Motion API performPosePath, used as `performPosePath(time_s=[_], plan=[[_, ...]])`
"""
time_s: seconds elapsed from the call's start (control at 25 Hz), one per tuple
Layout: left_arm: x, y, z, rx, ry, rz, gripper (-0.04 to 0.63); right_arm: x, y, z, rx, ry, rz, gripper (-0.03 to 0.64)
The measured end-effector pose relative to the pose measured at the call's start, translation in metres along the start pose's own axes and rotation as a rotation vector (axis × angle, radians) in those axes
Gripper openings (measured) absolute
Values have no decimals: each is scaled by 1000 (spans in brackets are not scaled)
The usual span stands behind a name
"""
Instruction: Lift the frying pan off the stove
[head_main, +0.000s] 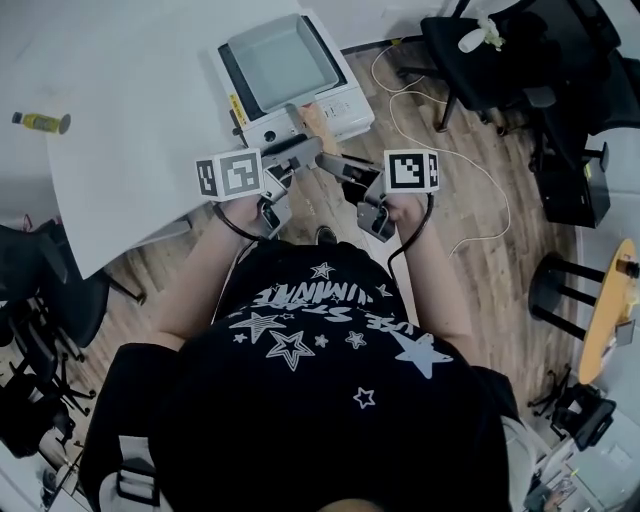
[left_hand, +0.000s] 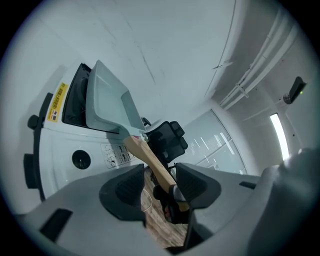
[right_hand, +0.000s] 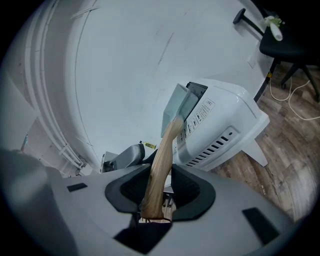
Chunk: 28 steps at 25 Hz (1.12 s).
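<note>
A grey square frying pan (head_main: 280, 60) sits on a white tabletop stove (head_main: 345, 112), its wooden handle (head_main: 318, 125) pointing toward me. In the left gripper view the pan (left_hand: 107, 100) tilts across the frame. The handle (left_hand: 150, 160) runs between the jaws of my left gripper (left_hand: 160, 187), which stand open with a gap on the left side. My right gripper (right_hand: 161, 192) is shut on the handle (right_hand: 160, 170) near its end, with both pads against the wood. From the head view, the left gripper (head_main: 300, 152) and right gripper (head_main: 338, 166) meet at the handle.
The stove stands at the corner of a white table (head_main: 120, 130), where a yellow bottle (head_main: 40, 121) lies at the far left. A black office chair (head_main: 490, 60) and a white cable (head_main: 480, 180) are on the wooden floor to the right, with black stools (head_main: 560, 290) nearby.
</note>
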<state>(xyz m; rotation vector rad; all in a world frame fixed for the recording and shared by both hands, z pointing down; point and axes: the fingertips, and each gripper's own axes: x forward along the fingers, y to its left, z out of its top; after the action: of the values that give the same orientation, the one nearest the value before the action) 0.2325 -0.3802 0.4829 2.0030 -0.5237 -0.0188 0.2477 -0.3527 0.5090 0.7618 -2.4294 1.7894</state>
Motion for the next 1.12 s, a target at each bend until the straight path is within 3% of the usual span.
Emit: performPosePath(time_s=[0.16,0.8,1.12], plan=[[13,3,0,-44,19,-6,181,3,5,1,-6,3,38,126],[41,18,5,-298,-25,-73,161,2,4,0,-29,-2,10,124],[31,18,6,-332,-48,-111,143,10,11,-4,-21,-32,7,127]])
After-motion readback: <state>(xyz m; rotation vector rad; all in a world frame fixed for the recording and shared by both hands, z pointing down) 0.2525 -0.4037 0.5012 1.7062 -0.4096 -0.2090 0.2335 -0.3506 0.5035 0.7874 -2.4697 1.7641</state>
